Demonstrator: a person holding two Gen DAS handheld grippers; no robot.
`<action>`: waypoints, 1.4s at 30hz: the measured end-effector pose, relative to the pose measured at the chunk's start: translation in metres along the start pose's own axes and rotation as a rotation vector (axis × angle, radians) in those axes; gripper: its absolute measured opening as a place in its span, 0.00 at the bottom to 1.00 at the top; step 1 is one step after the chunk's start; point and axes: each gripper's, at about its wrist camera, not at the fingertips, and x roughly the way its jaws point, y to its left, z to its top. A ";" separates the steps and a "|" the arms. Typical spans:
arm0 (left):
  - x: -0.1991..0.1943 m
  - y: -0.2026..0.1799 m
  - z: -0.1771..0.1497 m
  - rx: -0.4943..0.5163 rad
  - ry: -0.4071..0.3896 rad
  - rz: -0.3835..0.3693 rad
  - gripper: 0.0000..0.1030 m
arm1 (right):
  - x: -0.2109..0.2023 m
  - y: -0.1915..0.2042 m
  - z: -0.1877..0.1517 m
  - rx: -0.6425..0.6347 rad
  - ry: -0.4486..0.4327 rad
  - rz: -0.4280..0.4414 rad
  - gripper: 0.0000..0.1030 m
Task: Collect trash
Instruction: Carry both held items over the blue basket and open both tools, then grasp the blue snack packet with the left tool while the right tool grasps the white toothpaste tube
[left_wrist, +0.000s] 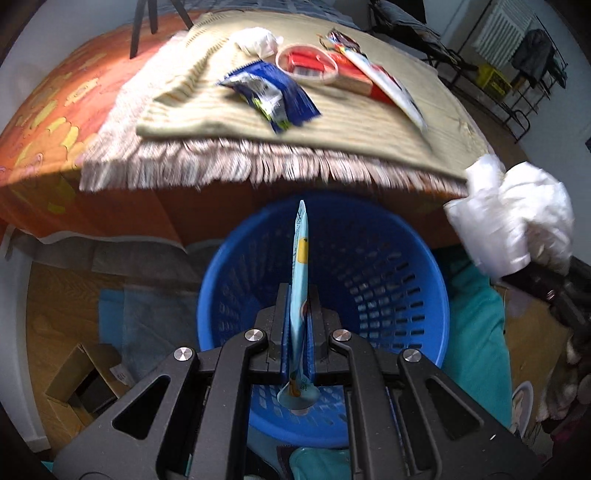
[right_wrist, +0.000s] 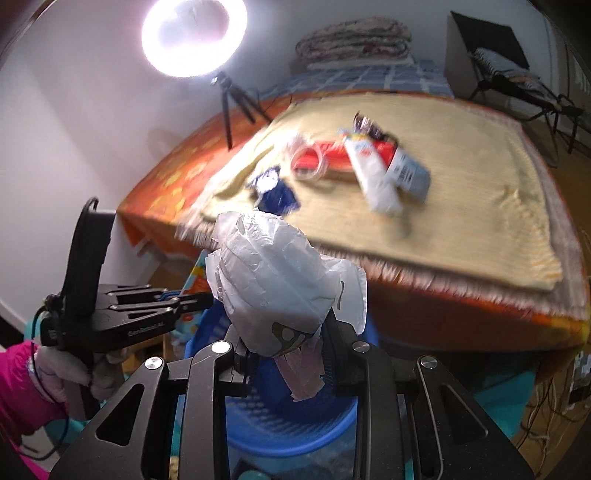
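Trash in hand consists of two items, both positioned at the blue basket (left_wrist: 406, 280) on the floor in front of the bed. Left gripper (left_wrist: 298, 317) is pressed together on a thin light-blue wrapper (left_wrist: 301, 258), held edge-up directly above the basket's open mouth. Right gripper (right_wrist: 286, 350) pinches a crumpled white plastic bag (right_wrist: 273, 280), bulky and spilling past the jaws; in the left wrist view the bag sits at the basket's right side, near its rim rather than clearly over the opening. More litter remains on the beige fringed mat (left_wrist: 369, 129): a dark-blue packet (left_wrist: 273, 92), a round tub (left_wrist: 306, 64), a red box (right_wrist: 384, 151) and a white tube (right_wrist: 373, 173). Judgement: the wrapper is placed for release; it is light and flat and may drift, so it should be let go low inside the rim. The bag should be brought over the centre first, since its loose folds could catch on the rim or cling to the pads.
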 end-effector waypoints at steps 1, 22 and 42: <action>0.001 -0.001 -0.003 0.003 0.005 0.000 0.05 | 0.003 0.002 -0.005 0.005 0.012 0.004 0.25; 0.019 -0.006 -0.013 0.022 0.043 0.032 0.39 | 0.048 0.010 -0.049 0.038 0.181 0.001 0.52; 0.006 0.001 0.005 0.015 0.001 0.034 0.66 | 0.044 -0.001 -0.038 0.063 0.174 -0.058 0.66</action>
